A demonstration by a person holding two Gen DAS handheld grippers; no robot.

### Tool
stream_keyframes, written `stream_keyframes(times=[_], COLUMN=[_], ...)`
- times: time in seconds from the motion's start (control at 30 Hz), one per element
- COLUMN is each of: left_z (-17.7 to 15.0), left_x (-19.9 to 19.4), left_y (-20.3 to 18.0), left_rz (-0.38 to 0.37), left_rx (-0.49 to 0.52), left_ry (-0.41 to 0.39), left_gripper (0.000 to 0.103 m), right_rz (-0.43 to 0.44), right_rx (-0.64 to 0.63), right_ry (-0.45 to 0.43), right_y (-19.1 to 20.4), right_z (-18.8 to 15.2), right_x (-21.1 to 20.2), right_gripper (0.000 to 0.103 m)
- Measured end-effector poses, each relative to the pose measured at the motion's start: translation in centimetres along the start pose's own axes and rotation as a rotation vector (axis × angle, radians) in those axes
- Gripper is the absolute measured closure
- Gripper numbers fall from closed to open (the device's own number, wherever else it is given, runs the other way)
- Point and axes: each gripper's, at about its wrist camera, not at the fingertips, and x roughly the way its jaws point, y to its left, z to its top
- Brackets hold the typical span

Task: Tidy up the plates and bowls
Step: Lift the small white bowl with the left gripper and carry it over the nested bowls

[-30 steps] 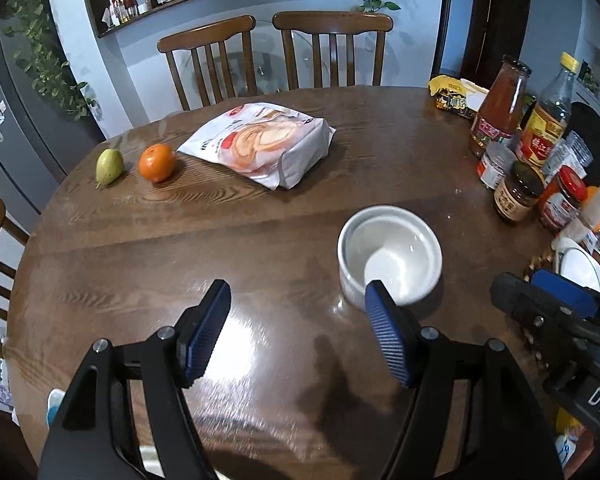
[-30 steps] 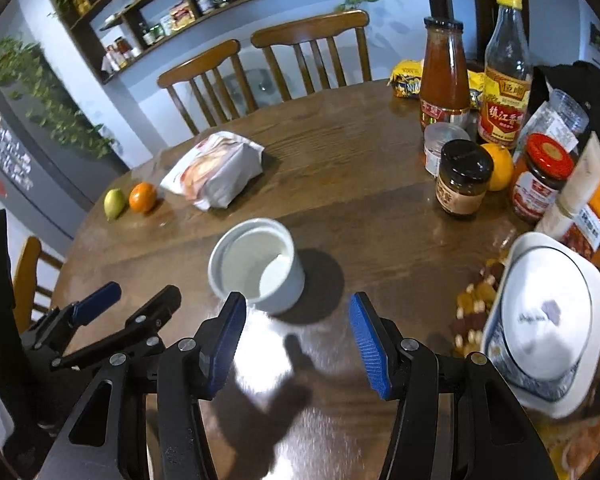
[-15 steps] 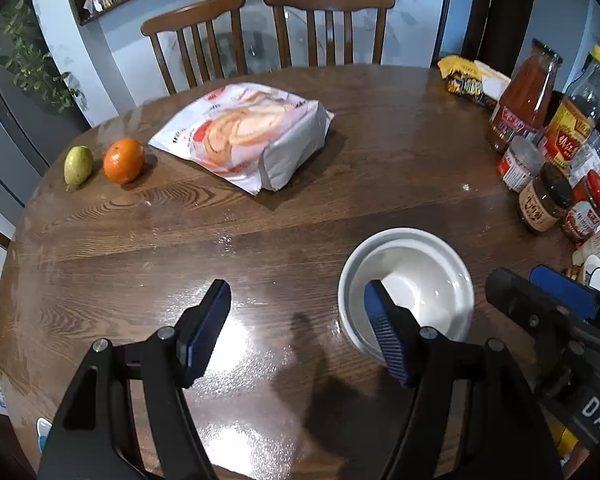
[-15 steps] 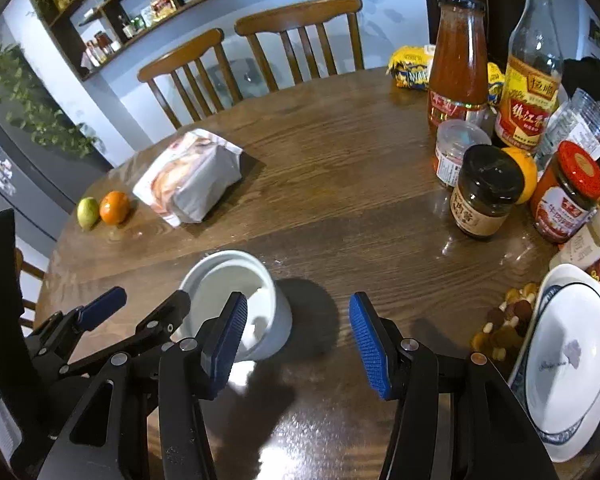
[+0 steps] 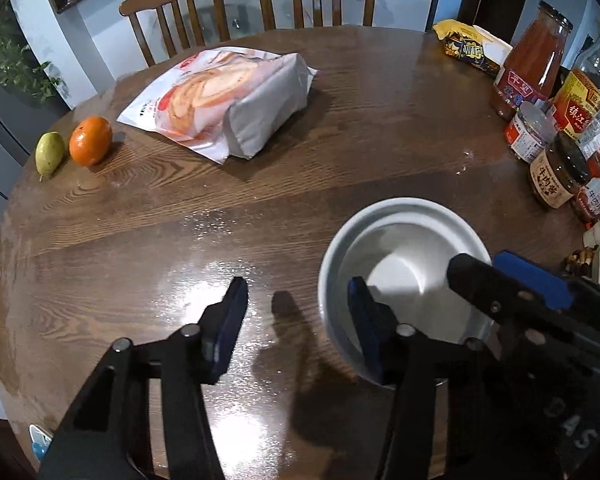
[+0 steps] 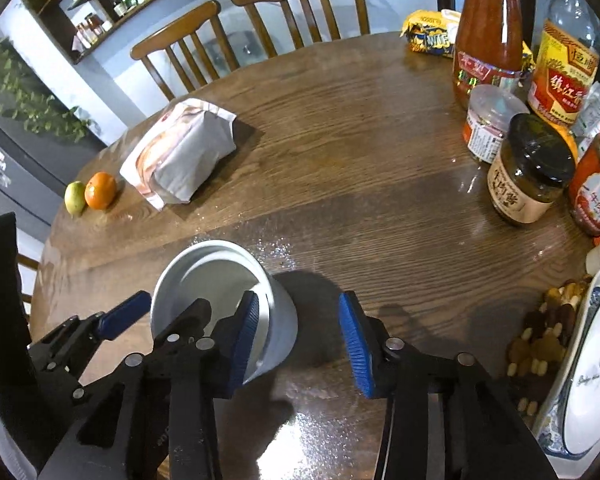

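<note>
Sorting has barely begun: the white bowl (image 5: 404,280) and plate (image 6: 592,368) sit apart on the bench (image 5: 340,160). Left tongs (image 5: 296,320) and right tongs (image 6: 300,340), jaws just narrowing, straddle opposite walls of the bowl, pads not yet pressing.

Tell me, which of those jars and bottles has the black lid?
The squat jar of brownish paste with the tan label. The jar beside it has a red lid, and the small tub behind has a clear one.

Open tabletop (image 5: 140,248) across centre and lower left of left wrist view. Bread bag (image 5: 228,96) blocks upper centre; orange (image 5: 90,140) and pear (image 5: 49,154) at left edge. Jars and bottles (image 6: 528,120) crowd right side; nuts (image 6: 548,332) and plate (image 6: 592,360) fill lower right.
</note>
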Motion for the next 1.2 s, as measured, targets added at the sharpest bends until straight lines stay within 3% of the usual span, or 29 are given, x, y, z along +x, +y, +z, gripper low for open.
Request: stream_keyframes(times=[0.2, 0.43, 1.2], left_z=[-0.1, 0.0, -0.7], left_x=[0.3, 0.6, -1.1], left_y=[-0.7, -1.3, -2.3], left_rz=[-0.030, -0.048, -0.021], left_rx=[0.014, 0.036, 0.099], left_ry=[0.015, 0.016, -0.047], left_gripper=[0.072, 0.088, 0.090], right_rz=[0.030, 0.061, 0.083], right_rx=[-0.014, -0.019, 0.011], right_ry=[0.022, 0.030, -0.017], right_y=[0.3, 0.5, 0.0], right_z=[0.1, 0.2, -1.0], right_x=[0.9, 1.5, 0.0], right_gripper=[0.081, 0.087, 0.089])
